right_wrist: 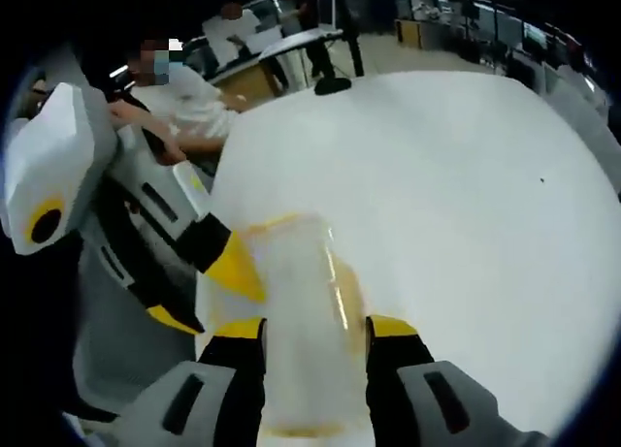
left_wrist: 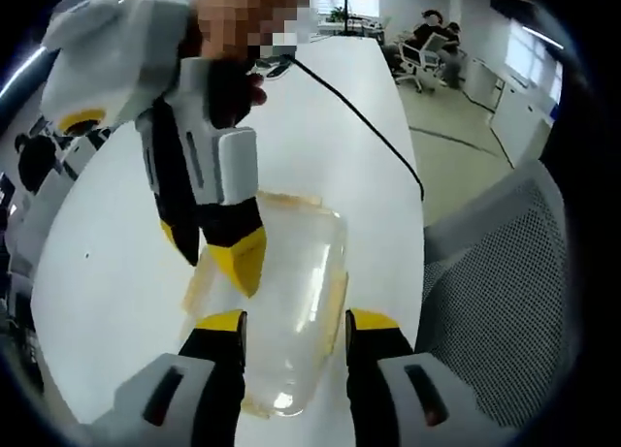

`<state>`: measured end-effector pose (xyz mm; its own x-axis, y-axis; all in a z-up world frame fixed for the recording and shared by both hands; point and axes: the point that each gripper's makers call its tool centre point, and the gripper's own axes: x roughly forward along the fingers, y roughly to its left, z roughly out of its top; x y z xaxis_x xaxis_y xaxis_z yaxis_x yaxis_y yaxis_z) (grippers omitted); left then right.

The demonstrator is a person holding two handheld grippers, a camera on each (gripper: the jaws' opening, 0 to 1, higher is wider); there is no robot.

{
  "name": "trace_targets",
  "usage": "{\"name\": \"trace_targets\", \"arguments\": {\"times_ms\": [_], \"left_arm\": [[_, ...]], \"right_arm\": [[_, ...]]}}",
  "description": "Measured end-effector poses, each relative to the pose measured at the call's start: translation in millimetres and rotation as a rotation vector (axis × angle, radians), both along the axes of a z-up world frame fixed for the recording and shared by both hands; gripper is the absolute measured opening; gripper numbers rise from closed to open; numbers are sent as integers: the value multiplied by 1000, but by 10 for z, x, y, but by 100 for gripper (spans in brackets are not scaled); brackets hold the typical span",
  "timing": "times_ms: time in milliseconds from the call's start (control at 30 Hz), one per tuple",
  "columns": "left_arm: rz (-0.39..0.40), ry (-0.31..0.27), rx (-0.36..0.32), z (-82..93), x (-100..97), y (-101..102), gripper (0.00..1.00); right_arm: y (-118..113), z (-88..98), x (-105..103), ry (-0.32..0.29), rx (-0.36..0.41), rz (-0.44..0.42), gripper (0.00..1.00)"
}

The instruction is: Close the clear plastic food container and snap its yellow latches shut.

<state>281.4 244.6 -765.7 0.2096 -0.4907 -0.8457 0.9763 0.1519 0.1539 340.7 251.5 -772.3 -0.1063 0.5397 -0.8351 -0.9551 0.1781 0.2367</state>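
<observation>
Both grippers, left gripper (left_wrist: 294,326) and right gripper (right_wrist: 315,333), sit half open around the clear container (left_wrist: 291,292) on a white table (right_wrist: 456,195); office behind, latches blurry.

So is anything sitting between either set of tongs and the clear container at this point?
Nothing visible. The left tongs straddle the clear container on the white table, and the right tongs straddle it from the other side; no other object lies between.

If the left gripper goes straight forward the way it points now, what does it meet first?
Most likely the clear container: it already lies between the left gripper's open jaws on the white table. Just beyond it, the right gripper comes down onto the container's far side. Depth is hard to judge.
</observation>
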Motion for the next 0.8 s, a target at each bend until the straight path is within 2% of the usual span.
{"name": "trace_targets", "arguments": {"times_ms": [100, 200, 300, 567, 800], "left_arm": [[-4, -15, -9, -14, 21, -31, 40], [12, -11, -22, -16, 17, -55, 41], [-6, -30, -20, -21, 4, -65, 41], [2, -20, -15, -21, 10, -59, 40], [-3, -23, -13, -21, 19, -60, 39]], "right_arm": [[29, -32, 5, -4, -16, 17, 42], [57, -28, -3, 18, -20, 20, 43], [56, -34, -4, 31, -31, 36, 43], [49, -31, -17, 33, -60, 69, 40], [40, -32, -9, 48, -52, 80, 37]]}}
